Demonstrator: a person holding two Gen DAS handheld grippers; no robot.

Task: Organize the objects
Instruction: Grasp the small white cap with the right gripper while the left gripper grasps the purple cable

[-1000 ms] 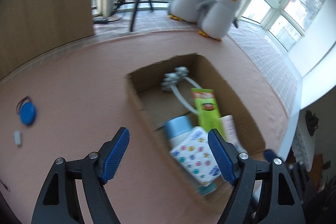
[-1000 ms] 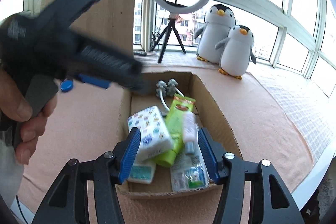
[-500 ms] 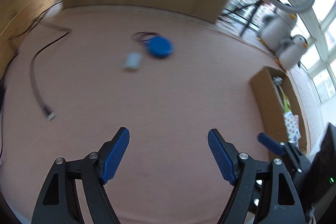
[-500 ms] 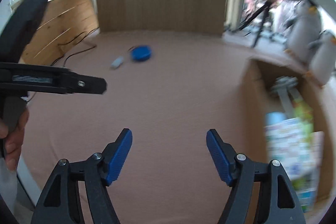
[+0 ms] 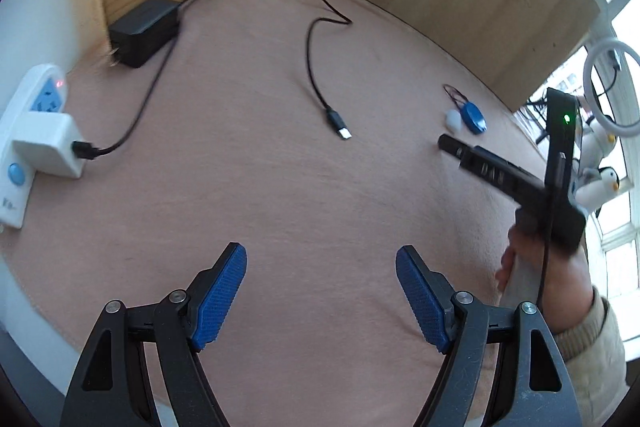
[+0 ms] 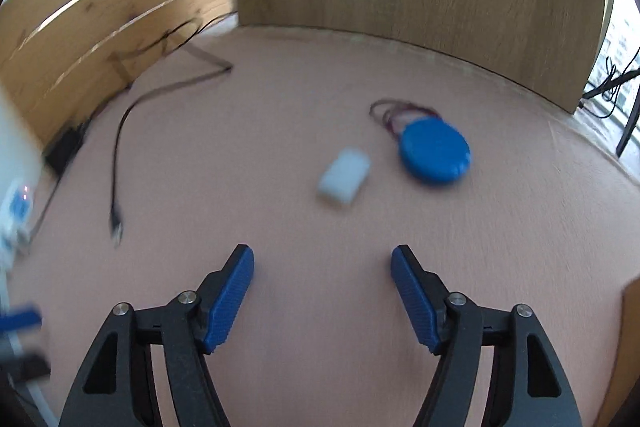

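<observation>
Our right hand-held gripper (image 6: pixel 322 291) sits at the bottom centre of its frame, jaws spread wide and empty over the pink bench (image 6: pixel 280 307). Straight ahead, just above the gap between the blue pads, lies the small white block (image 6: pixel 344 177); its long axis tilts from lower left to upper right, so it lies skewed to the jaw line and we would likely need a slight twist to close across its short side. Just beside it, to the upper right, rests the blue disc (image 6: pixel 435 151) with a thin looped cord (image 6: pixel 394 109) behind it.

Our left hand-held gripper (image 5: pixel 320 301) is likewise open and holds nothing. In its view both objects sit far off at the upper right, so we judge the right one nearer and better placed.

Nothing stands between the right jaws and the block. A black cable (image 6: pixel 116 163) runs along the left of the frame, well apart, and a white power strip (image 5: pixel 28 131) lies at the left edge.
</observation>
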